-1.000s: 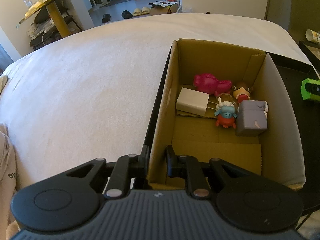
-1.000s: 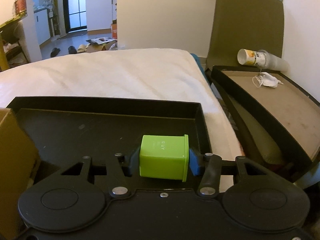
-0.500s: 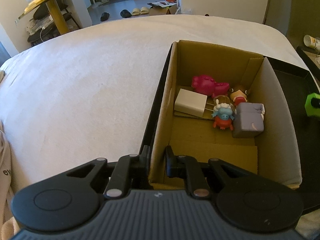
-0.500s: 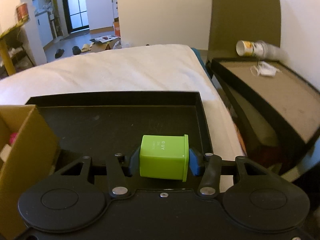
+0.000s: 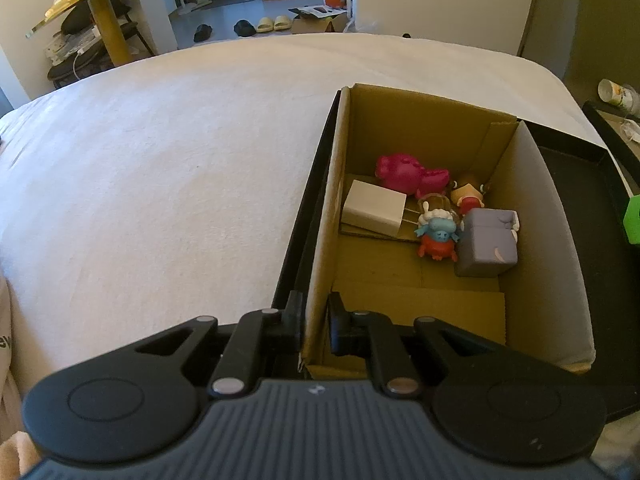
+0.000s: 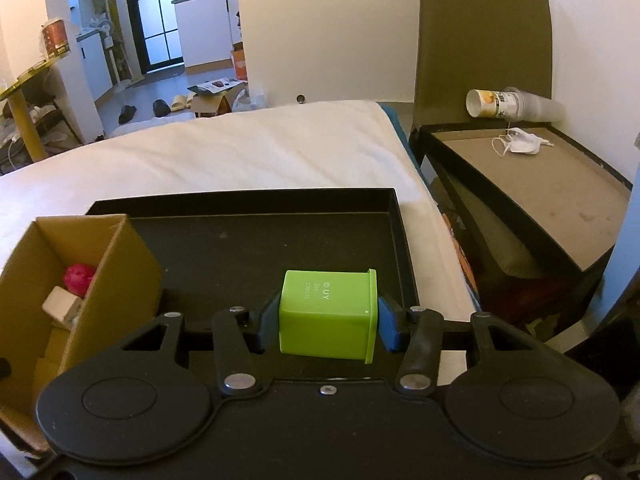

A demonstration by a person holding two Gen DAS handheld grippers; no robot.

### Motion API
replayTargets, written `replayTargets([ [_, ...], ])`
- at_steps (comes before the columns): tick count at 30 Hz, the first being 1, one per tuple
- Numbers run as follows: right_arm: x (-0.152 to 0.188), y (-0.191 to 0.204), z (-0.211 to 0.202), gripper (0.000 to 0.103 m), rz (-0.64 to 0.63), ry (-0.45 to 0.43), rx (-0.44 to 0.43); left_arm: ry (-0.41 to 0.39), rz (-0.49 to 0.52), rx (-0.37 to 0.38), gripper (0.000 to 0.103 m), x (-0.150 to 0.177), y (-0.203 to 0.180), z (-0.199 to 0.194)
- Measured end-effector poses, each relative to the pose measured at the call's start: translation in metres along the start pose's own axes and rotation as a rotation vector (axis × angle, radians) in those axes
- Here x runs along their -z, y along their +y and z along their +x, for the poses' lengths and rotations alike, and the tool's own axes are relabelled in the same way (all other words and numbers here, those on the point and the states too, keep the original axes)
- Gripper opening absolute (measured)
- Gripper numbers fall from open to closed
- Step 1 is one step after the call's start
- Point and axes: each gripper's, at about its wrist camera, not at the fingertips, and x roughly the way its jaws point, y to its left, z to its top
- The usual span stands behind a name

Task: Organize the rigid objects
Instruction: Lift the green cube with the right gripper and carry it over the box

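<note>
Clamped on the cardboard box (image 5: 400, 152) wall, my left claw (image 5: 314, 320) grips; my right claw (image 6: 328, 320) pinches the green cube (image 6: 326, 316), seemingly above the black tray (image 6: 240, 204).

A white crumpled face mask (image 6: 520, 145) lies on a brown-topped side surface (image 6: 560, 200), near a tipped printed paper cup stack (image 6: 512, 105). Slippers (image 5: 272, 23) sit on the grey floor beyond the white bed (image 5: 160, 160).

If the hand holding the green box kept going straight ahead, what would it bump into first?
Probably the floor of the black tray. The right gripper is clamped on the green box and points down at the bare tray ahead. Depth is hard to judge, so it might reach the tray's far wall instead.
</note>
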Motion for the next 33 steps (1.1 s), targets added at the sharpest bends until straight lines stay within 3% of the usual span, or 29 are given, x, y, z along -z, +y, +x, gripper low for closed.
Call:
replayTargets([
  [9,-0.008,0.010,-0.018,0.049,-0.022,-0.010,-0.034,-0.008,-0.022,0.022,0.011,0.001,0.005,-0.002],
  [33,-0.031,0.093,-0.054,0.049,-0.179,-0.022,-0.174,0.001,-0.081,0.096,0.011,0.001,0.021,-0.001],
])
